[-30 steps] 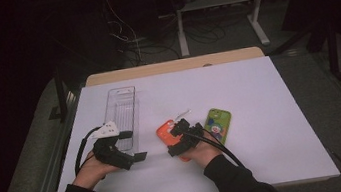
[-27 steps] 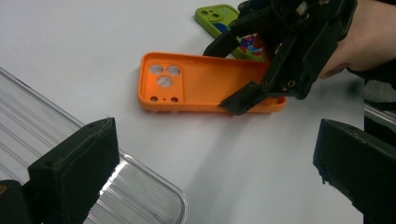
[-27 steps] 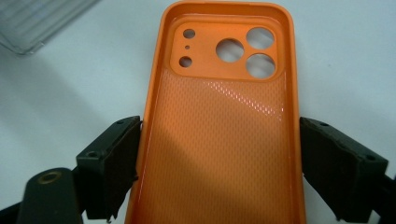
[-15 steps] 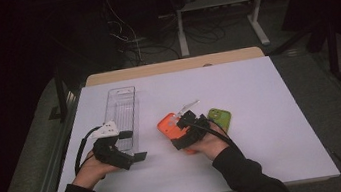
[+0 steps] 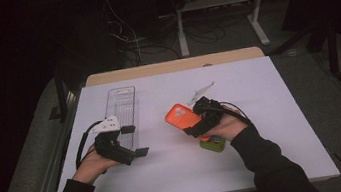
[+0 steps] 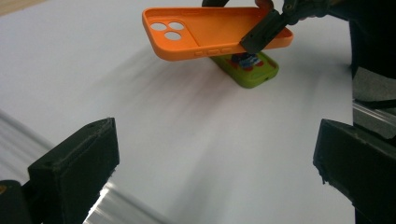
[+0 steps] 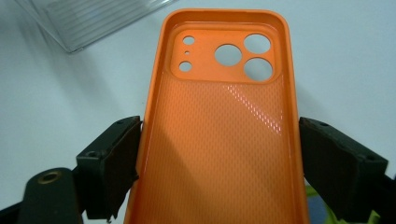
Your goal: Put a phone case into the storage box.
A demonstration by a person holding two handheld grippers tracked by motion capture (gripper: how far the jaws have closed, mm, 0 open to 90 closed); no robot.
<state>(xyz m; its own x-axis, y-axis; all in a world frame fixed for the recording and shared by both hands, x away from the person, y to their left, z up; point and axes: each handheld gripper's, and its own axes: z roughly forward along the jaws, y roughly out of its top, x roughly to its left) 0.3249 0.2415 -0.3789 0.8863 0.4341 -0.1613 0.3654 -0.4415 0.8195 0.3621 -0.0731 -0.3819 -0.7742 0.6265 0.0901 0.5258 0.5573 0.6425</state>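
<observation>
While the white-covered table (image 5: 262, 113) carries the work, the orange phone case (image 5: 182, 116) is found lifted clear of it, clamped by its two long edges between the jaws of the right gripper (image 5: 201, 120). In the right gripper view the case (image 7: 219, 121) is seen hollow side up, camera cut-outs at the far end, with a black jaw pressed against each side wall. From the left gripper view it (image 6: 210, 30) is seen held roughly level above the surface, with a shadow cast beneath.

The pick-up is judged complete; placement is judged outstanding, and the destination cannot be told from the pictures.

The clear plastic tray (image 5: 124, 113) is noted as the only container present. It lies lengthwise toward the far left of the sheet, and nothing is seen inside it; a corner of it (image 7: 88, 21) is visible beyond the case and appears bare as well.

The left gripper (image 5: 132, 141) is held low, just beside the tray's near end, with its jaws set wide apart and nothing between them.

A green phone case (image 5: 213, 143) is recorded flat on the table, directly below the right hand and partly hidden by it; a coloured picture is seen on its face (image 6: 250, 70). It is not touched by either gripper.
</observation>
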